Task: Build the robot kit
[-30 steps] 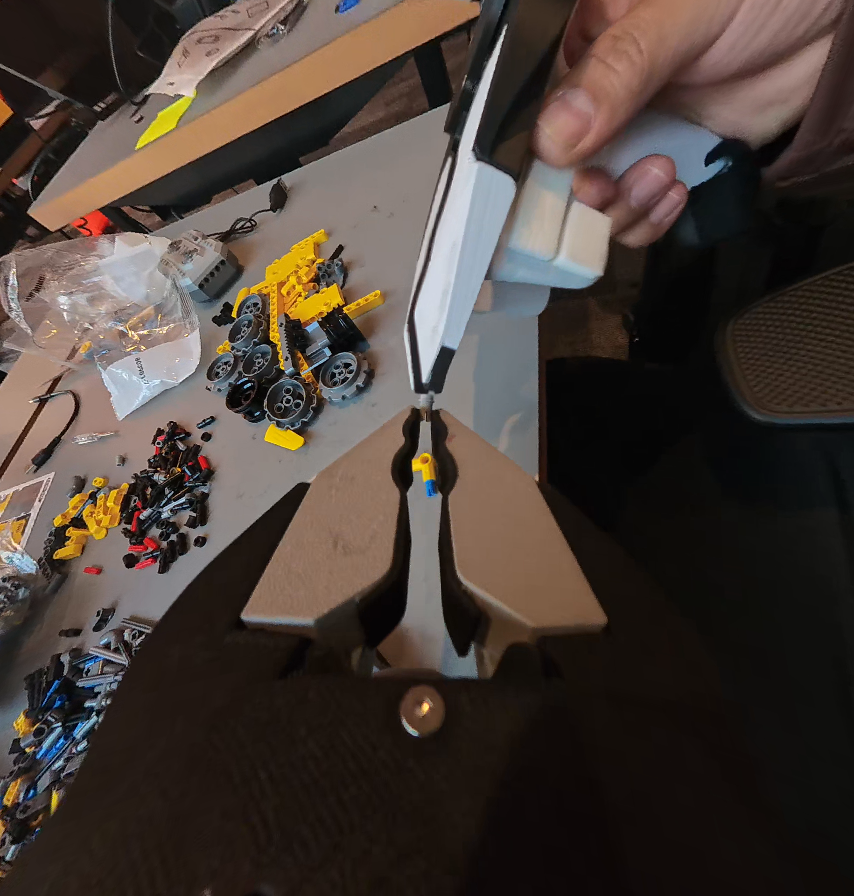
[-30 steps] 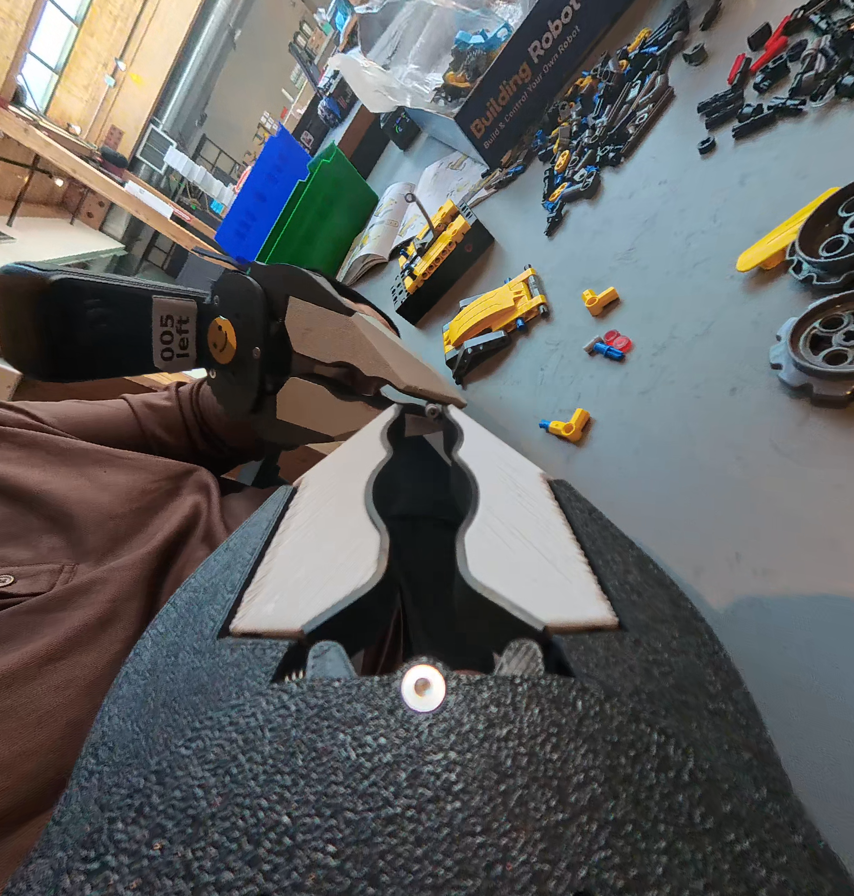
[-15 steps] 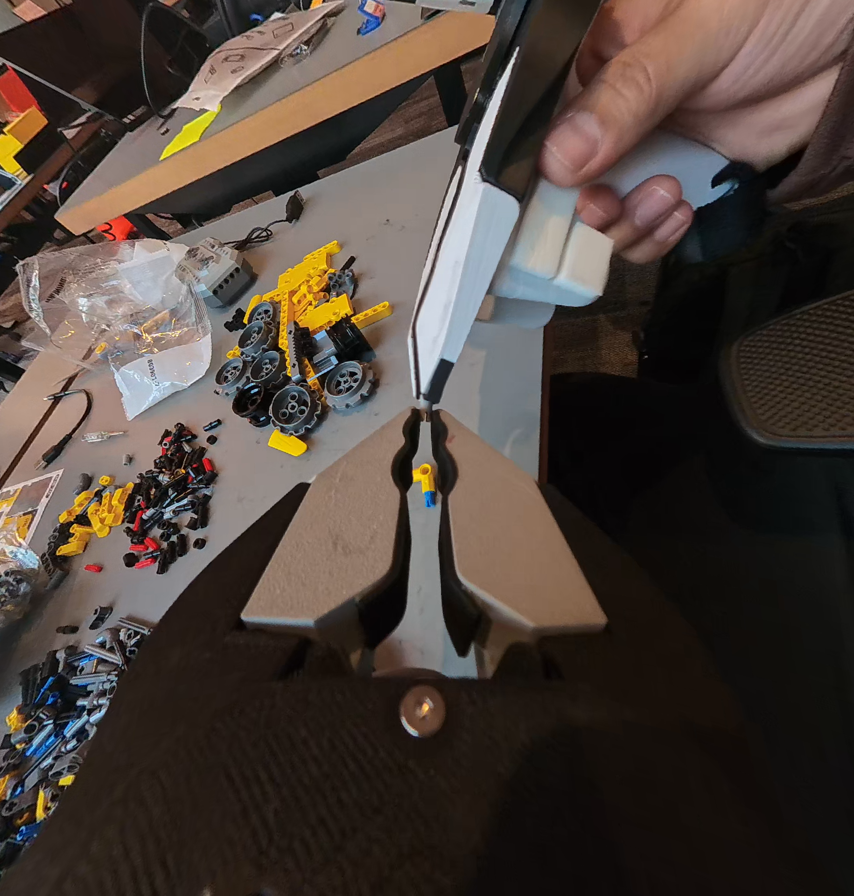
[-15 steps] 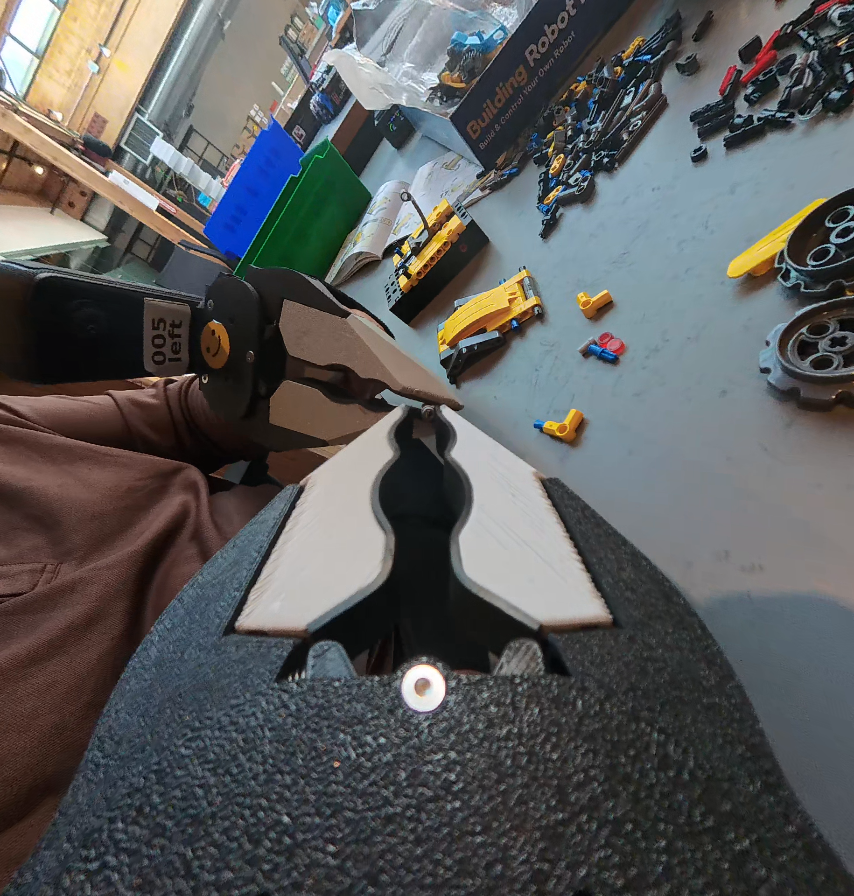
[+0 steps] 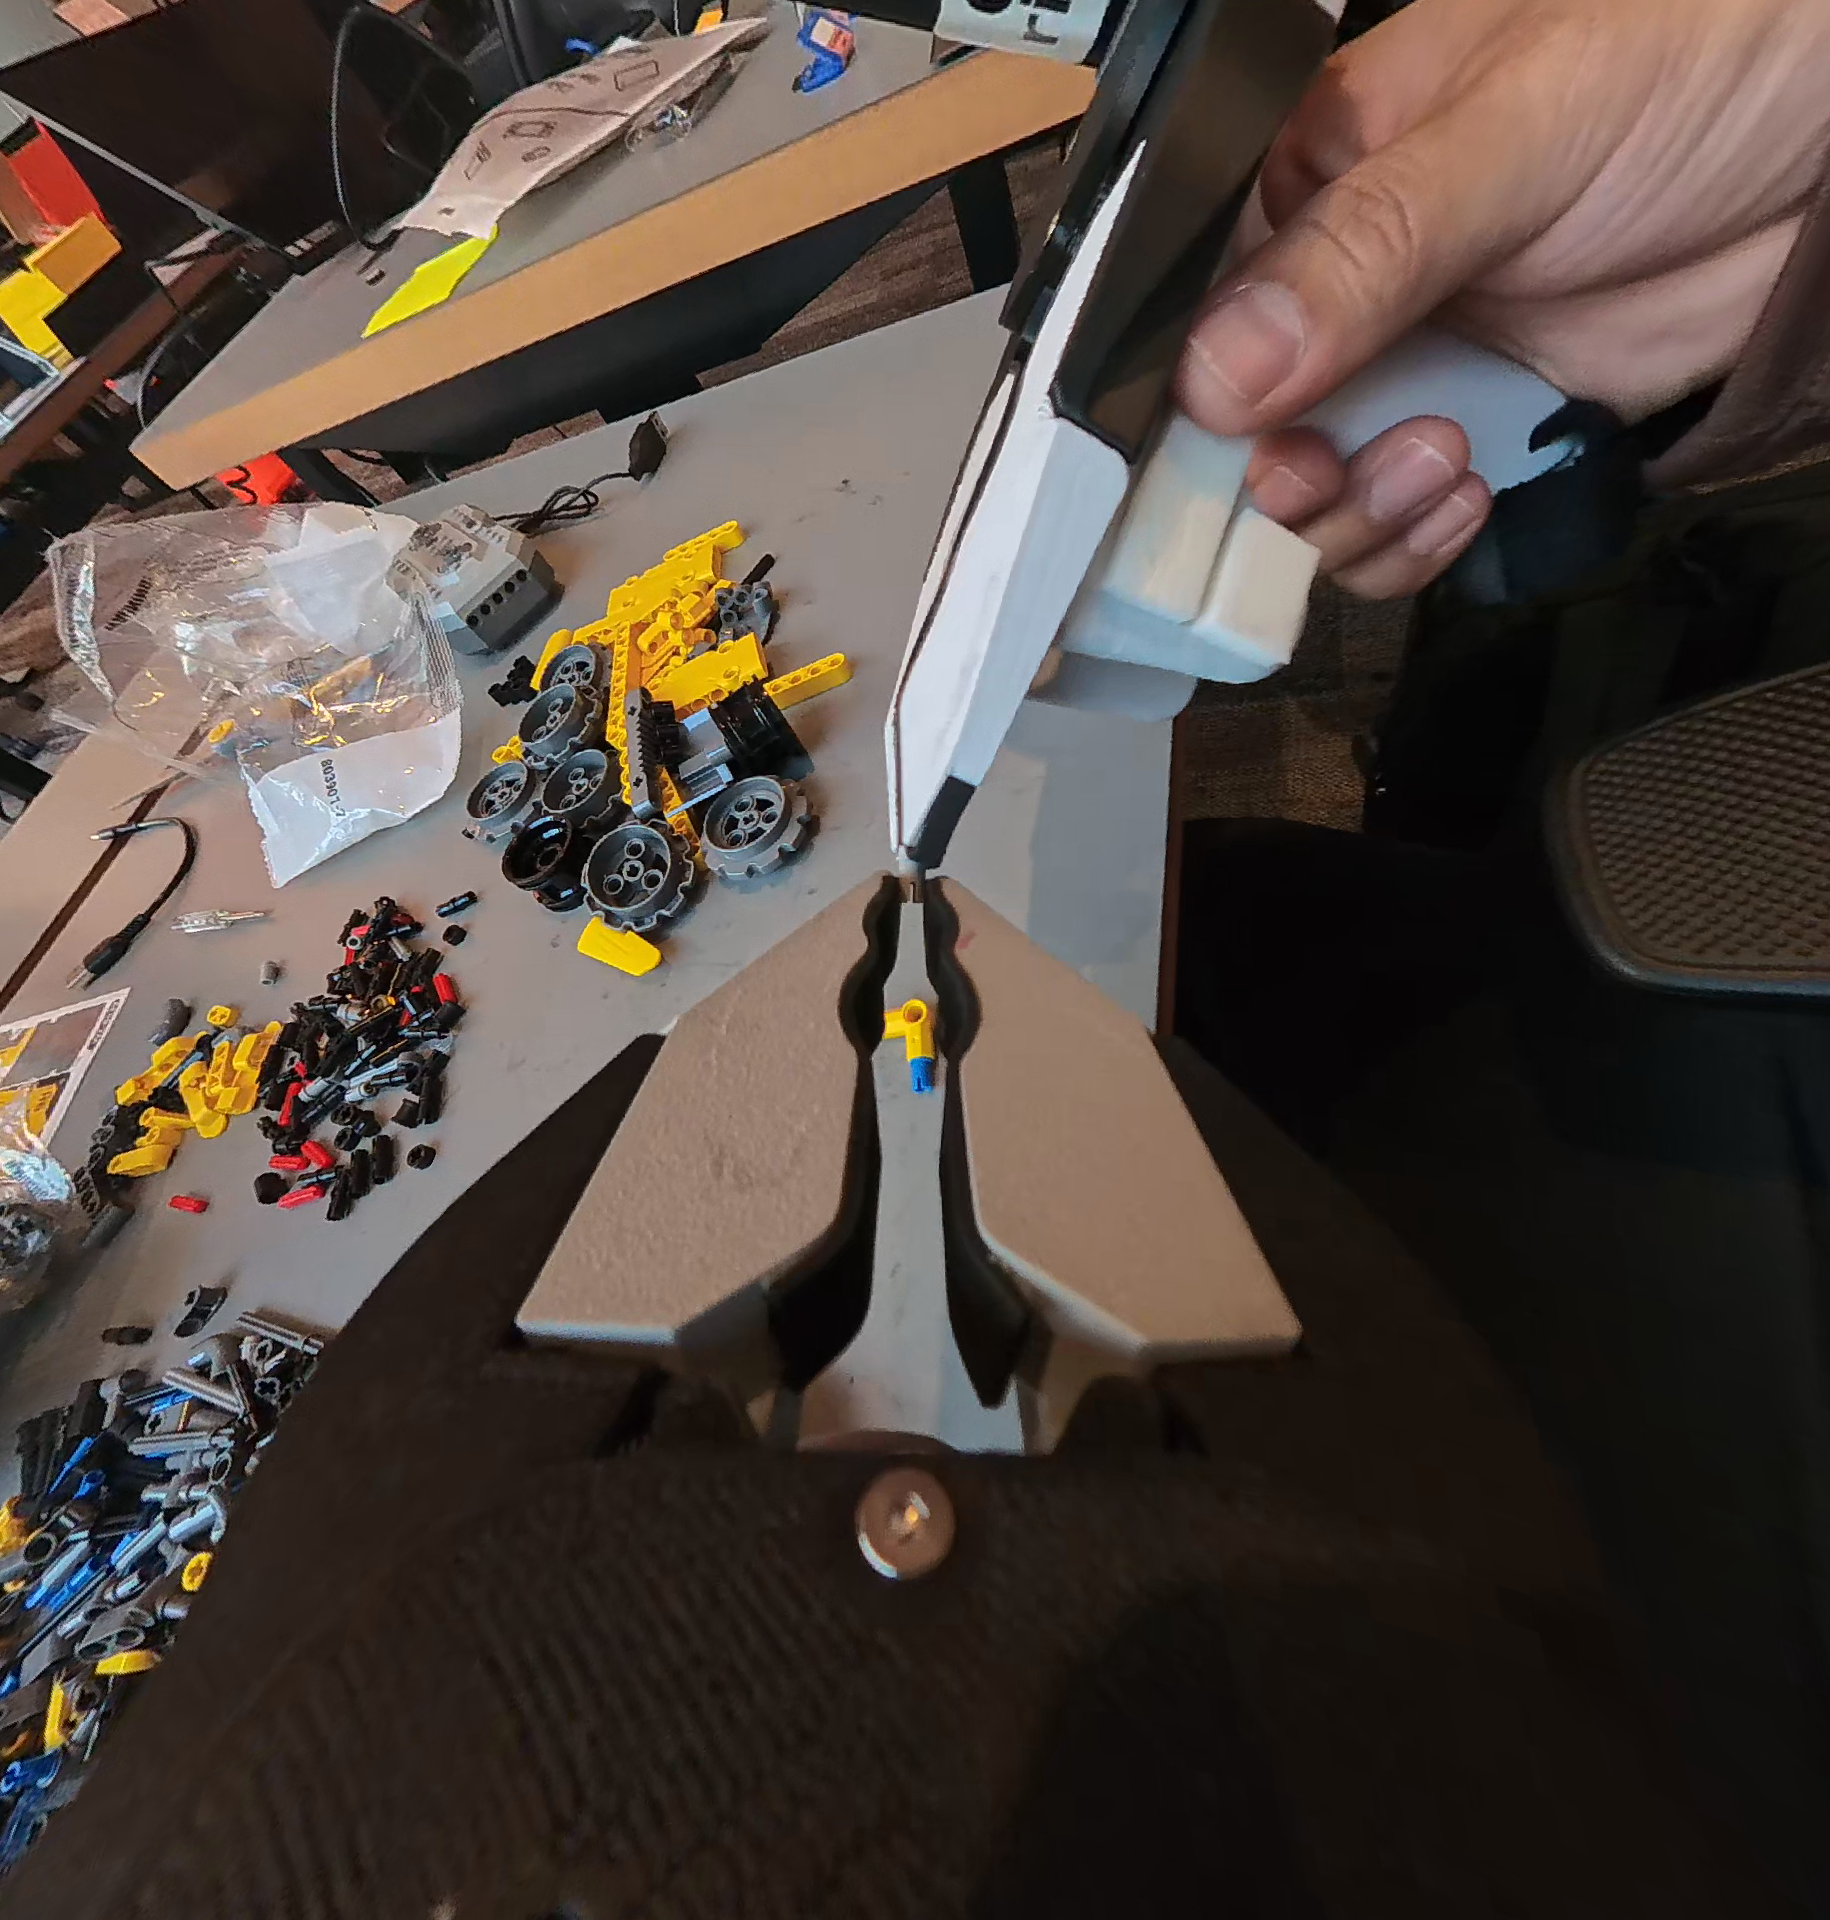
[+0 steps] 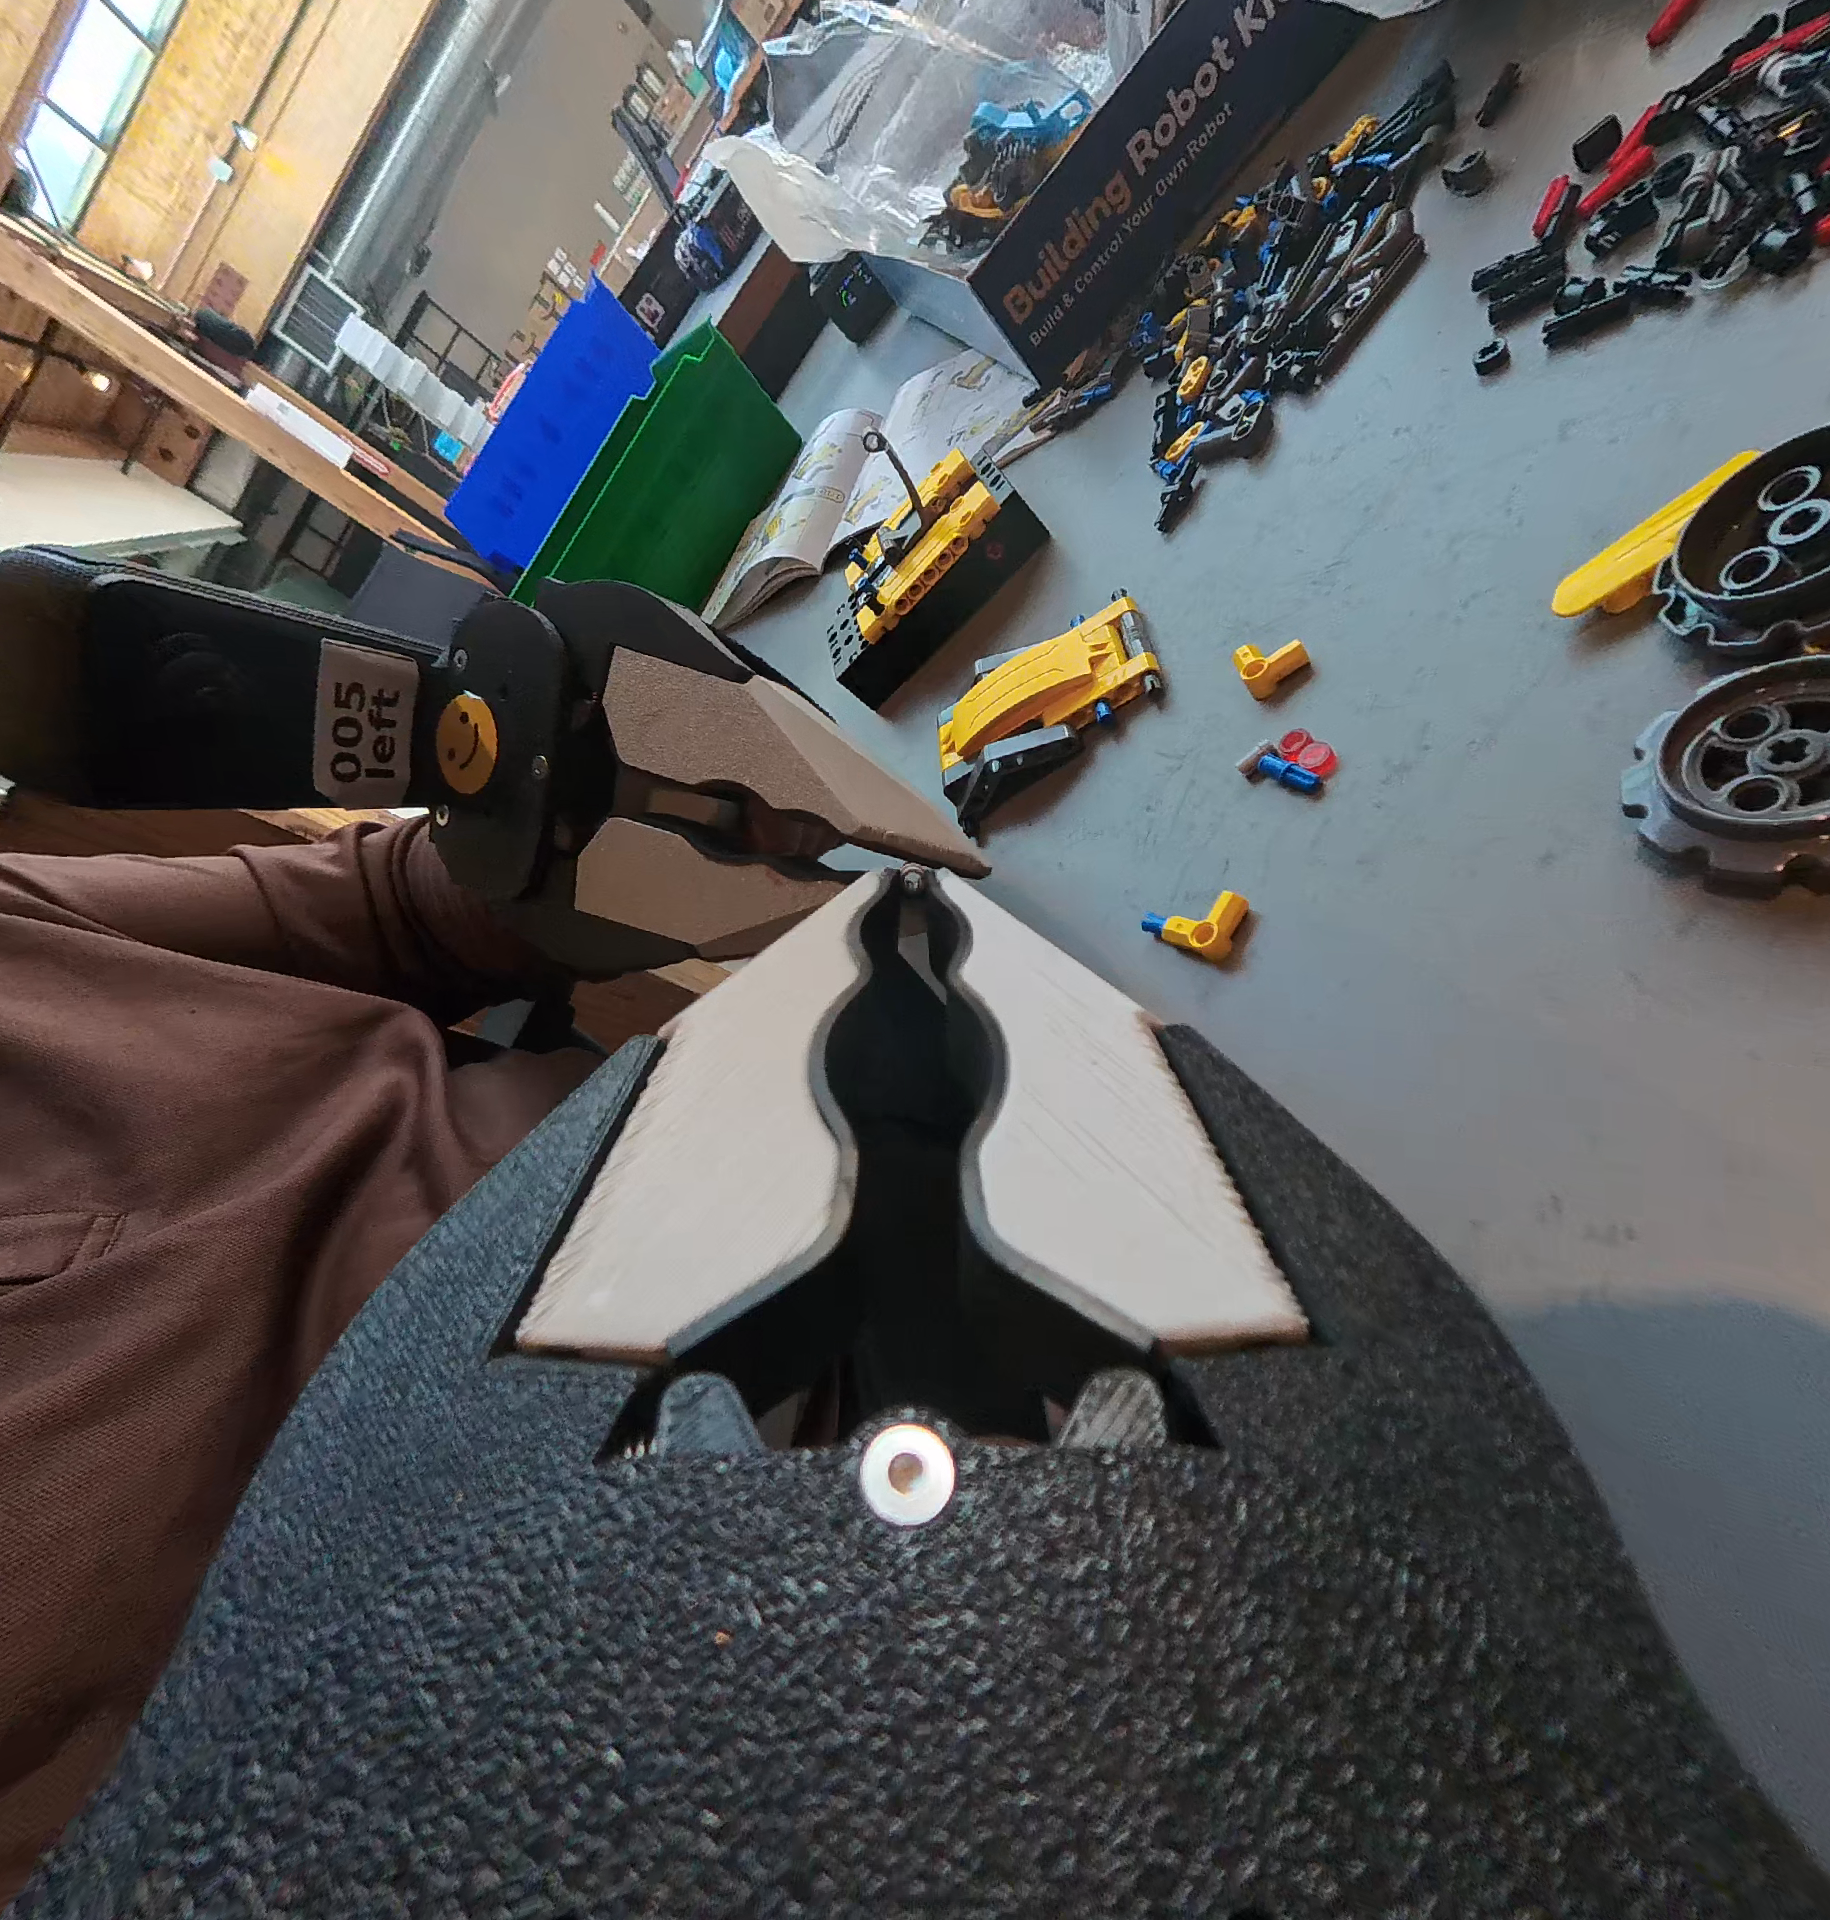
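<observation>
My left gripper and my right gripper meet tip to tip above the grey table's near edge. Both are shut on the same small grey pin, which also shows in the left wrist view. In that view the right gripper, white-fingered and held by a hand, comes down from above. In the right wrist view the left gripper comes in from the left. A yellow elbow piece with a blue pin lies on the table below the tips, also seen in the right wrist view.
A yellow part-built vehicle with grey wheels, a clear plastic bag and heaps of small black, red, yellow and blue parts lie on the table. A dark box, an open booklet, blue and green bins and a yellow sub-assembly stand farther off. Less than 4 cm separates the two grippers' tips.
Both grippers stay tip to tip on the pin. The pair has shifted slightly, so the table parts sit a little differently in both views.
</observation>
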